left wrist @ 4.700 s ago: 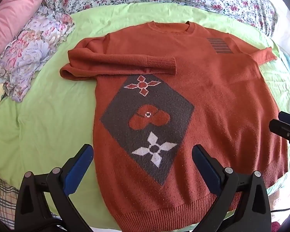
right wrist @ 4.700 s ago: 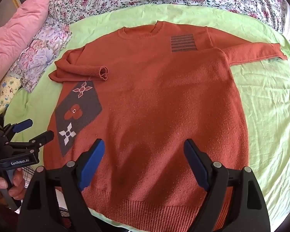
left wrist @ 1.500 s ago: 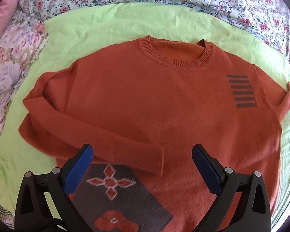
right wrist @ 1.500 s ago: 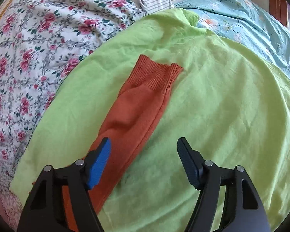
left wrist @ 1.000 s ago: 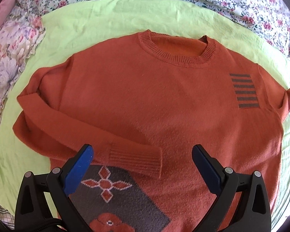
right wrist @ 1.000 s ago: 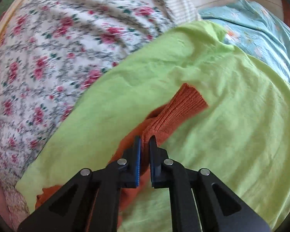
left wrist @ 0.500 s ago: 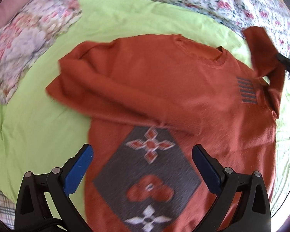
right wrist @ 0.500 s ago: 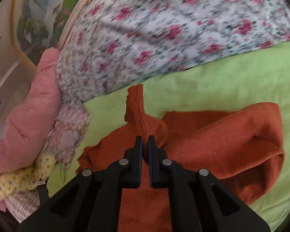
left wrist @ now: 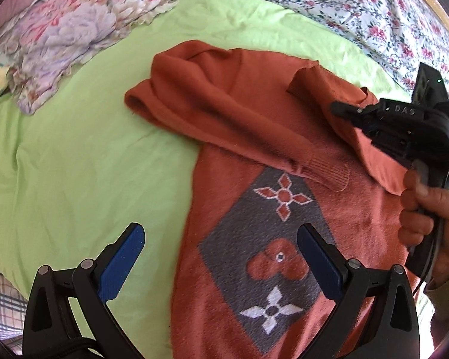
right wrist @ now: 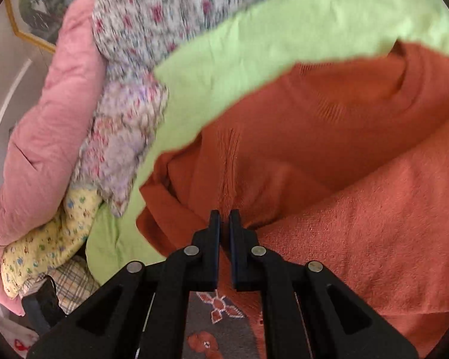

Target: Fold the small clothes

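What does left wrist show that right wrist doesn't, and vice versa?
Left wrist only: the open left gripper, the white pinwheel motif, the folded-in left sleeve's cuff, and the hand holding the right gripper.

Right wrist only: the right gripper's jaws seen along their length, shut on the right sleeve, plus the pink quilt and a framed picture.

Both: the orange sweater, its grey diamond patch, and the green sheet.
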Demonstrator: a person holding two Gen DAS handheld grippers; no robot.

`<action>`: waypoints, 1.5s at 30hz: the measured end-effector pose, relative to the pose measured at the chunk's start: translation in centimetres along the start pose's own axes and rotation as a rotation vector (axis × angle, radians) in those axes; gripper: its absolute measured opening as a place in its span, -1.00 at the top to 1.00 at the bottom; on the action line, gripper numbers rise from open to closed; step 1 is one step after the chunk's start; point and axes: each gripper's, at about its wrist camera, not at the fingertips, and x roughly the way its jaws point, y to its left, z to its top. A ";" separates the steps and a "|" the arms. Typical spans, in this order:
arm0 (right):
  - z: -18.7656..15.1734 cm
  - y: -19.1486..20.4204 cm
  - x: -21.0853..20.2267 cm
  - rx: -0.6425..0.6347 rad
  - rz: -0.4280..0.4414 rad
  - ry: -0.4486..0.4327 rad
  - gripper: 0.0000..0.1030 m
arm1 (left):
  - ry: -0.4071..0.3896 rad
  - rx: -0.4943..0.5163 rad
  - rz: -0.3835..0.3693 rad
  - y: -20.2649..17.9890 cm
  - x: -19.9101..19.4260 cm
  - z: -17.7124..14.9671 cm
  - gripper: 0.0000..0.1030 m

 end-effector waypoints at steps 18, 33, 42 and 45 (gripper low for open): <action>-0.5 -3.3 -7.0 0.059 -0.009 -0.049 0.12 | -0.033 0.103 -0.144 -4.2 3.9 12.8 -0.98; -2.6 -12.2 -15.9 0.256 -0.128 -0.221 0.12 | 0.208 0.404 -0.179 -11.3 13.4 15.9 0.85; -0.9 -14.8 -19.3 0.234 -0.388 -0.321 0.13 | 0.037 0.164 -0.188 -4.9 10.0 15.0 0.88; 0.7 -16.4 -18.4 0.207 -0.505 -0.280 0.13 | 0.013 0.141 -0.198 -4.9 9.8 14.5 0.87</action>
